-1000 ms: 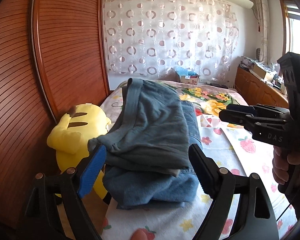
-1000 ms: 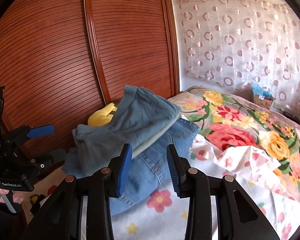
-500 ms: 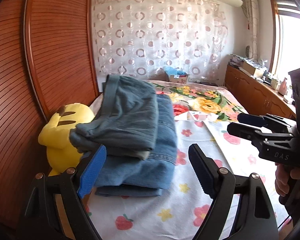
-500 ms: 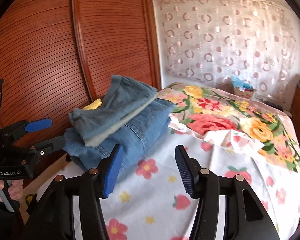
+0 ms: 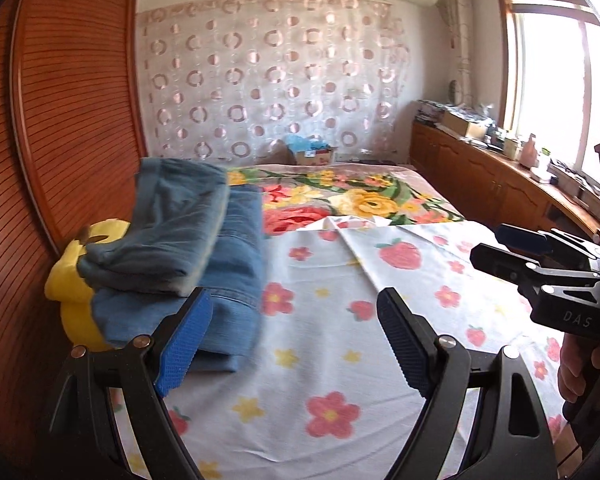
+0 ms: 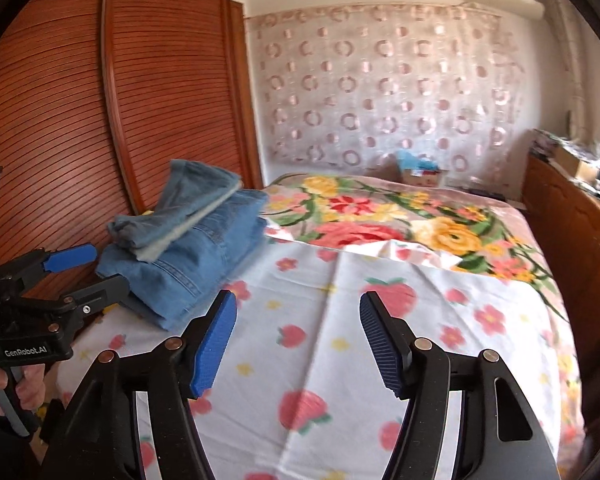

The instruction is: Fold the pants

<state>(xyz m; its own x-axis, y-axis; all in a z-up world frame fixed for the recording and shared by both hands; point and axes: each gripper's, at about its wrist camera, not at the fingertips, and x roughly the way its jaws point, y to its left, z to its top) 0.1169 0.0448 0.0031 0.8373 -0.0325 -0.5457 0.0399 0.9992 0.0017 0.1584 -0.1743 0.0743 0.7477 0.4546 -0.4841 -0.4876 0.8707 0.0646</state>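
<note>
The left wrist view shows things the right one lacks: a yellow plush toy [image 5: 74, 280] wedged between the folded pants [image 5: 188, 264] and the wooden wardrobe [image 5: 60, 120] at the left of the frame, and a bright window [image 5: 556, 92] at the upper right over a long wooden cabinet [image 5: 500, 184]. In the right wrist view only a sliver of yellow peeks out behind the stack. That view shows the stack's layers more plainly: a darker folded pair lying on top of lighter denim, left of centre on the bed [image 6: 340, 360], beside the wardrobe.

The left claw [image 5: 292, 344] stands wide with nothing between its blue pads; its left pad overlaps the near edge of the pants in the picture, though contact cannot be judged. The right claw [image 6: 296, 340] has just been opening and is moderately wide, empty, pointing over the strawberry-print sheet [image 6: 380, 320], clear of the stack. Both claws tilt downward toward the bed. Each appears in the other's view at the frame edge, gripped by a hand [image 6: 4, 388] at the handle.
</note>
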